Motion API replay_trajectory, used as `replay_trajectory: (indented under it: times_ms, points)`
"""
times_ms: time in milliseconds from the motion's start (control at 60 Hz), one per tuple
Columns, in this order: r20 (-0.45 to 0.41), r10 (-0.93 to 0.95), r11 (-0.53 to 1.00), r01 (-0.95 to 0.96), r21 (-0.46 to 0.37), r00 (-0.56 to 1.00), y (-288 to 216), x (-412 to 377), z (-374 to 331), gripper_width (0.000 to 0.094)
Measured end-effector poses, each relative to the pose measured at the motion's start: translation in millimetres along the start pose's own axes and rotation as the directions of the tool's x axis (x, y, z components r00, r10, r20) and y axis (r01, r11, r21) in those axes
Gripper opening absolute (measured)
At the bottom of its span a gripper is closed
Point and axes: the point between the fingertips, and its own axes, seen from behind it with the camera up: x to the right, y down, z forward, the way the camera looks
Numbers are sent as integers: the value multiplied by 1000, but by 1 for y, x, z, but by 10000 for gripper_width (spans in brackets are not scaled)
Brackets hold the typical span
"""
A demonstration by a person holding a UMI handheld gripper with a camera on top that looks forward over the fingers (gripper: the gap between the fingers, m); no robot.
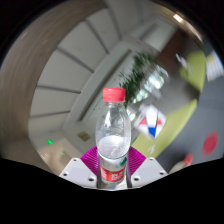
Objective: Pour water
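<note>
A clear plastic water bottle (pixel 112 135) with a red cap (pixel 114 94) and a red label stands upright between my fingers. My gripper (pixel 113 168) is shut on the bottle's lower body, with the magenta pads (pixel 89 159) pressed against both of its sides. The bottle is lifted and the view looks up past it toward the ceiling. Water fills the lower part of the bottle.
Beyond the bottle are a white panelled ceiling (pixel 75 75), a green plant (pixel 140 75) and a yellow-green wall area (pixel 190 75). A red, white and blue round object (pixel 152 122) lies to the right of the bottle.
</note>
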Motion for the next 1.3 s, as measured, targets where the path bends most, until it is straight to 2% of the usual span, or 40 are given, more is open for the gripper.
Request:
replay_trajectory:
  times_ms: [17,133,217,267,383,433,550,733,817,900,933,1033,1050,1117,1167,1200,1300]
  points:
    - [-20,-77,997,77,18,997,-3,1,26,338]
    - [-129,-457,881,468,72,880,-78,25,-3,336]
    - [-230,-633,756,655,22,739,-100,62,12,337]
    - [-260,-697,697,717,-26,668,-111,105,0,336]
    - [-290,-755,647,741,-179,589,-84,168,7,334]
    - [-286,-770,634,734,-245,570,-77,221,1,336]
    - [-278,-793,610,706,-361,543,-42,267,-4,335]
    - [-282,-809,586,665,-463,516,-10,320,-16,339]
    - [-297,-797,603,662,-446,526,-10,320,-20,341]
    - [-310,-792,610,654,-447,526,-12,320,-21,401]
    - [-315,-793,608,653,-451,522,-11,320,-22,468]
    - [-327,-797,603,641,-475,508,-13,318,-28,558]
    - [-333,-796,605,637,-478,506,-14,317,-30,596]
    - [-351,-787,616,619,-487,507,-15,311,-39,878]
    - [-373,-781,625,606,-492,502,-20,305,-52,835]
    - [-382,-778,628,601,-494,499,-24,299,-61,860]
    - [-388,-768,639,582,-503,509,-21,271,-95,856]
